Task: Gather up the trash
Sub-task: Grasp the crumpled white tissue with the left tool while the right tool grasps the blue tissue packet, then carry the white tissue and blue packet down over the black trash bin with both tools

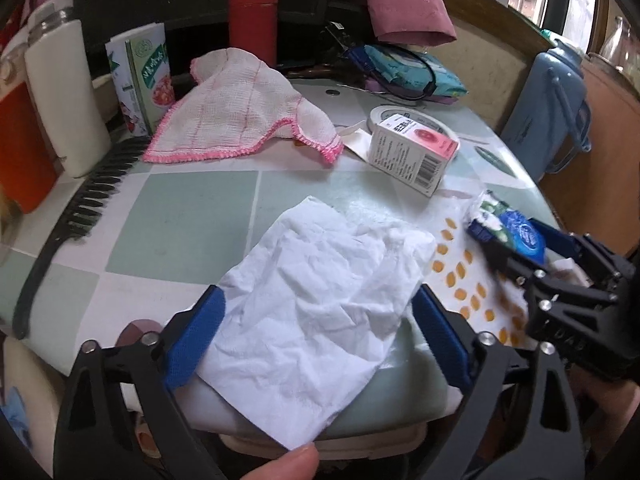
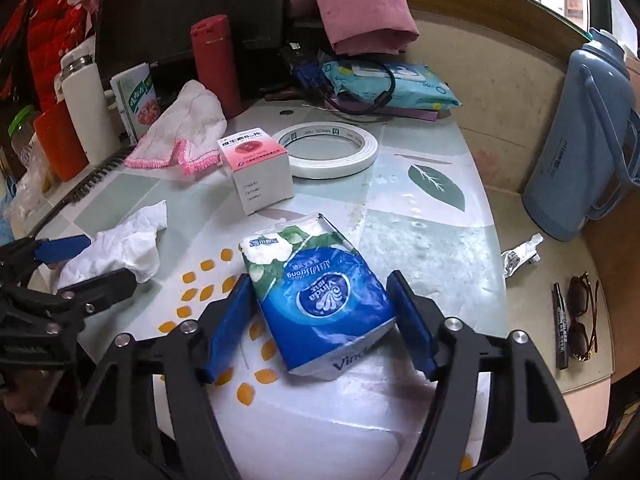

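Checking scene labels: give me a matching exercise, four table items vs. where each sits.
Items:
1. crumpled tissue
2. tissue pack
3. tape roll
4. pink-edged cloth

Places:
A. behind the small pink-topped box
B. between the right tool's fingers
C. between the left tool's fingers
D. beside the red bottle

Pairs: 1-C, 2-B, 3-A, 4-D

Left hand-held gripper (image 1: 316,332) fingers spread, right hand-held gripper (image 2: 320,320) likewise
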Available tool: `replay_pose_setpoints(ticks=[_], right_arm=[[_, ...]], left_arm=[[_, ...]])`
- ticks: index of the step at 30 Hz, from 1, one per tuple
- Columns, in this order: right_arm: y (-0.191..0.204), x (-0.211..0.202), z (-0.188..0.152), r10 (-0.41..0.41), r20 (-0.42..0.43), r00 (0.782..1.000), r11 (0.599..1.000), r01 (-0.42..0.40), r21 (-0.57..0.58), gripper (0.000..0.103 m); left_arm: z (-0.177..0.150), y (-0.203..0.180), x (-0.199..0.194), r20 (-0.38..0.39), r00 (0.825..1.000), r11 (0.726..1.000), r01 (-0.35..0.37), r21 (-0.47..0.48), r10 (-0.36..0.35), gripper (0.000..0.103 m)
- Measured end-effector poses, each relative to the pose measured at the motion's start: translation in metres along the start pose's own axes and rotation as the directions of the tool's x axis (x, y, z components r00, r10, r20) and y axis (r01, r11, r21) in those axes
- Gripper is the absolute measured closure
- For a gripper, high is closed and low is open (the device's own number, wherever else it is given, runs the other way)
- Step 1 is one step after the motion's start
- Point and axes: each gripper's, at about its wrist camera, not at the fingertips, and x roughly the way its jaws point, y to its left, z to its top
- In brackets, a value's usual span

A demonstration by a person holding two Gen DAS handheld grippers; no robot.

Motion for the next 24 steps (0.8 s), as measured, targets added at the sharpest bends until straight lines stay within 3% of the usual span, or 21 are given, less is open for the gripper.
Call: replay_pose_setpoints(ticks=[6,8,12,14,17,24], right_arm=[[0.000,-0.004,-0.004,0.002,0.021,1.000,1.000,-0.002,0.008,0.041],[-0.002,-0.005,-0.004,0.010,0.028,1.000,1.000,-0.010,0.024,0.043],[-0.009,-0.008,-0.005,0.032,0.041,0.999,0.997,-0.034,0.072,0.051],[-0.012,-0.010,-0.006,0.042,0.048,0.998,0.995,-0.046,0.089,0.055],[-0.014,-0.015,-0.006,0.048,0.057,0.997,0.993,-0.054,0.102,0.062],[-0.009,-0.026,-0.006,0.072,0.055,0.996,0.992,-0.077,0.100,0.071]], left_arm=[[-0.001,0.007,-0.004,0.008,1.000,0.999,-0.022,-0.034,0.023,0.034],[-0.001,0.010,-0.006,0.013,0.999,0.999,-0.028,-0.043,0.029,0.050],[-0.002,0.016,-0.006,0.017,0.999,0.998,-0.031,-0.060,0.032,0.070],[-0.002,0.018,-0.007,0.016,1.000,0.997,-0.022,-0.071,0.024,0.087],[-0.003,0.020,-0.007,0.011,1.000,0.997,0.003,-0.083,-0.002,0.094],[-0.008,0.016,-0.016,0.010,0.999,0.996,0.037,-0.084,-0.037,0.095]])
